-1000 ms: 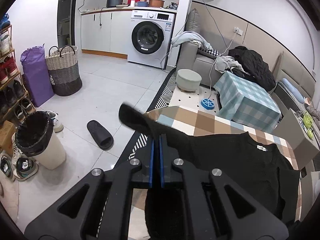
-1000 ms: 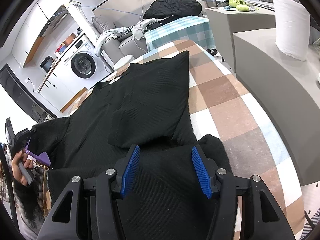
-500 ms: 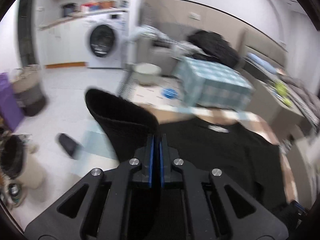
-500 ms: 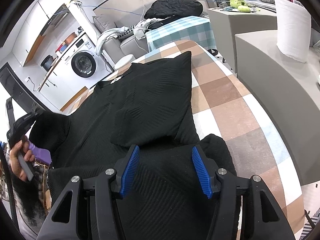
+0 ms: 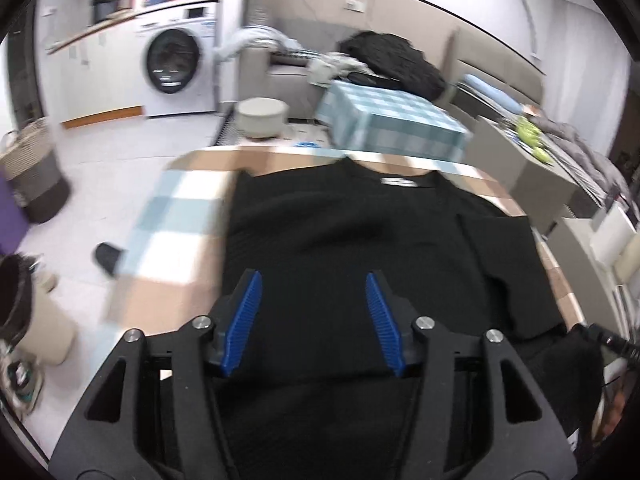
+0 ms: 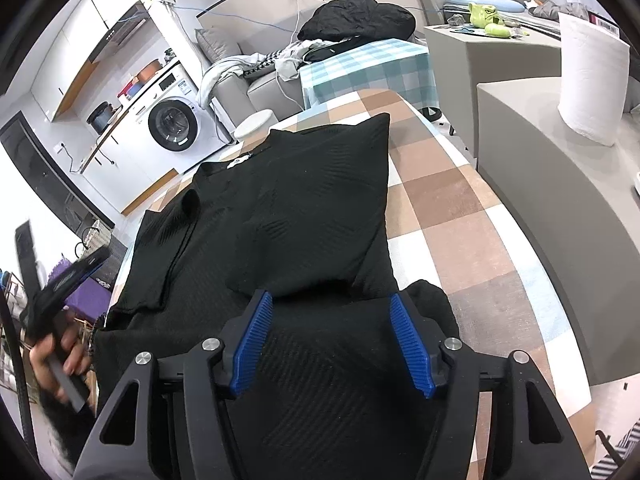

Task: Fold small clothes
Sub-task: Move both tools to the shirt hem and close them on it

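A black knit top (image 5: 352,240) lies flat on the checked tablecloth (image 5: 176,216), neck label toward the far edge. Both sleeves are folded in over the body; the left one shows in the right wrist view (image 6: 168,252), the right one beside it (image 6: 320,208). My left gripper (image 5: 314,320) is open and empty just above the lower body of the top. My right gripper (image 6: 332,340) is open and empty over the hem (image 6: 344,360). The left gripper also shows at the left edge of the right wrist view (image 6: 64,284), off the table side.
A grey cabinet (image 6: 560,184) with a paper roll (image 6: 588,80) stands close on the right of the table. A washing machine (image 5: 176,68), a round stool (image 5: 262,116), a teal checked box (image 5: 384,120) and a sofa lie beyond. A slipper (image 5: 108,258) and a bin (image 5: 24,312) stand on the floor at left.
My left gripper carried the left sleeve in over the body, let it go and opened. The sleeve now lies folded on the top. My right gripper stayed open in place.
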